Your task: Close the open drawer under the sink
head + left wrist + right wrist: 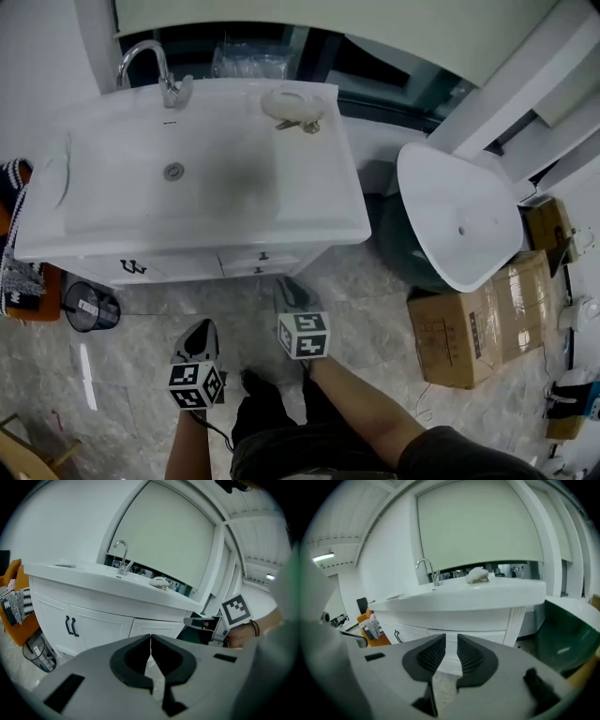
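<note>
Drawer point(262, 261) front mostly hidden under sink point(314, 228) rim.

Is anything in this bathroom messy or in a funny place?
Yes. A spare white basin lies tilted to the right of the vanity, beside a cardboard box, and it is fitted to nothing. The vanity's drawer fronts look shut.

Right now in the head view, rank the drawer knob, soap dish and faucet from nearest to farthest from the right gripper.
1. Drawer knob: just ahead of the right gripper, on the cabinet front.
2. Soap dish: back right of the countertop.
3. Faucet: back edge, further left.
</note>
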Demonstrator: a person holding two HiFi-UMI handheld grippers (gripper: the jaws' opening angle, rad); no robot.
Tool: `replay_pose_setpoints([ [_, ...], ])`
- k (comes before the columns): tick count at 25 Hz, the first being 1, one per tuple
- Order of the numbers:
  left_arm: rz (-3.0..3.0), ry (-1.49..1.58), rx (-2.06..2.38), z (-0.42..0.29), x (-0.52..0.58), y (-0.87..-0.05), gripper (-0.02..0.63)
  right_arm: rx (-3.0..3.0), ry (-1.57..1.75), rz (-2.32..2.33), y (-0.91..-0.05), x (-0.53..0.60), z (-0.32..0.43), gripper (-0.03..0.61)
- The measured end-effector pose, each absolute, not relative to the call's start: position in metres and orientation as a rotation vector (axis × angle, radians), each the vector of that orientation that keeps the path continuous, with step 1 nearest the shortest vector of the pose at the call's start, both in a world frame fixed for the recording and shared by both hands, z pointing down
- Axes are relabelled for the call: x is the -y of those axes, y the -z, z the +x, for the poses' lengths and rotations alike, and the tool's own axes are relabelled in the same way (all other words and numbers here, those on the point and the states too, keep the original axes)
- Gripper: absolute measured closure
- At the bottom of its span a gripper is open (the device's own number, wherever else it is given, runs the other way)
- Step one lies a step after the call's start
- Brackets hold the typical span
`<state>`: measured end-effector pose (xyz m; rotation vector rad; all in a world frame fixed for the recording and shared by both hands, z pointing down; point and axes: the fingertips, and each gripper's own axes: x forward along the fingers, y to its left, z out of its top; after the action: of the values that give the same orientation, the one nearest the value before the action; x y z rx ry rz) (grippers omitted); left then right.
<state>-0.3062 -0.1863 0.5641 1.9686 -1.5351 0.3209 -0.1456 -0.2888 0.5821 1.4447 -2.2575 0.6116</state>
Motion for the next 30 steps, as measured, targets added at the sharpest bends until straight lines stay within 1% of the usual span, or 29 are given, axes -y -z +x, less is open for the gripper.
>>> replay_pose_setpoints([
  [3, 1.989, -0.321, 1.553, -0.291, 0.172, -0.538, 0.598, 2.344, -0.528, 1.355, -0.544, 0.272, -0.133, 0.511],
  [9, 1.945, -0.262, 1.714, -0.254, 0.153, -0.489, 0.598, 2.479, -0.443, 1.156, -0.505, 0.236, -0.089, 0.528],
  [13, 1.907, -0.228, 1.829, -0.212, 0.126, -0.463, 0.598, 2.545, -0.482, 1.08, -0.489, 0.22, -0.045, 0.534],
  [18, 1.863, -0.21, 1.952, -0.151, 0.082, -0.44, 0.598, 2.649, -0.434, 0.96, -0.465, 0.206, 0.009, 0.537],
  [24, 1.773, -0.153, 2.075, -0.081, 0.034, -0.42, 0.598, 2.678, -0.411, 0.801, -0.464, 0.175, 0.066, 0.538],
  [30, 1.738, -0.185, 2.082, -0.038, -0.002, -0.414, 0.598, 2.666, -0.459, 0.758, -0.474, 0.151, 0.1, 0.541],
])
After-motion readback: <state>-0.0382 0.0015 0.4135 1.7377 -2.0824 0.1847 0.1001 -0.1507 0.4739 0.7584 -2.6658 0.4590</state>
